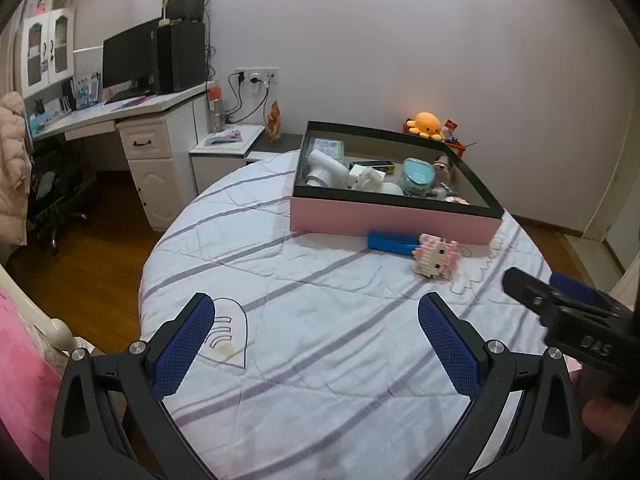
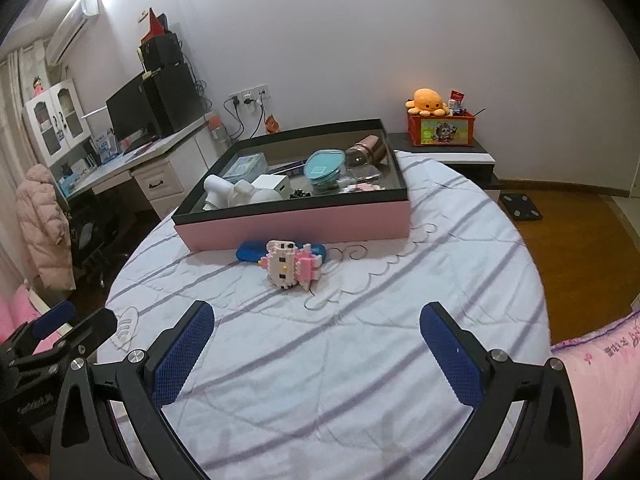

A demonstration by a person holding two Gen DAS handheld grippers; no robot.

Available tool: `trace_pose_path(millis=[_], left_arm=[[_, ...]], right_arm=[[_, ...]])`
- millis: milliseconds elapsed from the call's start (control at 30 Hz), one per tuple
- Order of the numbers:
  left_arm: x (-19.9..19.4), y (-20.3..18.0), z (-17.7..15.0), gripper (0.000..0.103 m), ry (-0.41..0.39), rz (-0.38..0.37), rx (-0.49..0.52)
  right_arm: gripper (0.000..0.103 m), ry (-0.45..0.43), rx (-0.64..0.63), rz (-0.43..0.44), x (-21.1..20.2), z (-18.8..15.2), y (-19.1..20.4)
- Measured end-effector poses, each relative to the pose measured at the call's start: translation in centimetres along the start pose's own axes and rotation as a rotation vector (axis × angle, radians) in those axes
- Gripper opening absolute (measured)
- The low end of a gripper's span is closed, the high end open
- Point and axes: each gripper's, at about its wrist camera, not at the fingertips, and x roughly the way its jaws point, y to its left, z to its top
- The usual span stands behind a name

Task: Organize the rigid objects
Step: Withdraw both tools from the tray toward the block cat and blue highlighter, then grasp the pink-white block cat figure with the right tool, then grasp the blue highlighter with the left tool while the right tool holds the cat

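Two blue-padded fingers of the left gripper (image 1: 316, 344) spread wide apart over the striped white quilt (image 1: 320, 380), gripping nothing. Ahead and to the right, a pink-and-white block-built toy figure (image 1: 436, 258) lying on the quilt, touching the end of a flat blue tool (image 1: 390, 241) just behind it. Farther ahead, a shallow pink box with a black rim (image 1: 384, 218), holding a white plastic pipe-shaped piece (image 1: 326, 168), a teal lidded container (image 1: 418, 176) and other small things too jumbled to name. At the right edge, the black body of the right gripper.

From the right wrist, the right gripper (image 2: 318, 344) likewise held open and empty above the quilt (image 2: 320, 380). Straight ahead, well short of the fingertips, the block toy figure (image 2: 290, 266) upright against the blue tool (image 2: 250, 251), both just in front of the pink box's front wall (image 2: 296, 226). Low at the left, the left gripper's blue pad and black frame. Beyond the box, an orange plush octopus (image 2: 427, 103) on a red printed box (image 2: 440, 133).
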Motion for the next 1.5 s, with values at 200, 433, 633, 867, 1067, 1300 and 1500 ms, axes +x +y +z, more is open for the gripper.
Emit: trace_pose_path(millis=[200, 433, 633, 867, 1067, 1300, 1500], left_arm=[[2.5, 0.7, 0.5, 0.103, 0.012, 0.048, 0.022], [5.1, 1.9, 0.7, 0.103, 0.043, 0.052, 0.003], [6.4, 2.2, 0.9, 0.103, 0.058, 0.042, -0.010], [7.2, 1.1, 0.8, 0.103, 0.077, 0.023, 0.008], [8.1, -1.5, 1.4, 0.103, 0.089, -0.018, 0.044], [10.4, -5.5, 2.2, 0.103, 0.111, -0.074, 0.068], [13.0, -8.4, 2.5, 0.103, 0.146, -0.096, 0.081]], right_arm=[[0.103, 0.083, -0.015, -0.016, 5.4, 1.1, 1.2], [0.103, 0.184, -0.018, -0.042, 11.0, 1.1, 1.8], [0.073, 0.173, -0.049, -0.057, 11.7, 1.8, 2.5], [0.060, 0.155, -0.070, -0.021, 10.6, 1.5, 1.7], [0.061, 0.109, -0.059, -0.031, 7.9, 1.1, 0.0], [0.061, 0.075, -0.024, -0.072, 5.6, 1.2, -3.2], [0.061, 0.043, 0.006, -0.072, 4.6, 2.0, -5.2]])
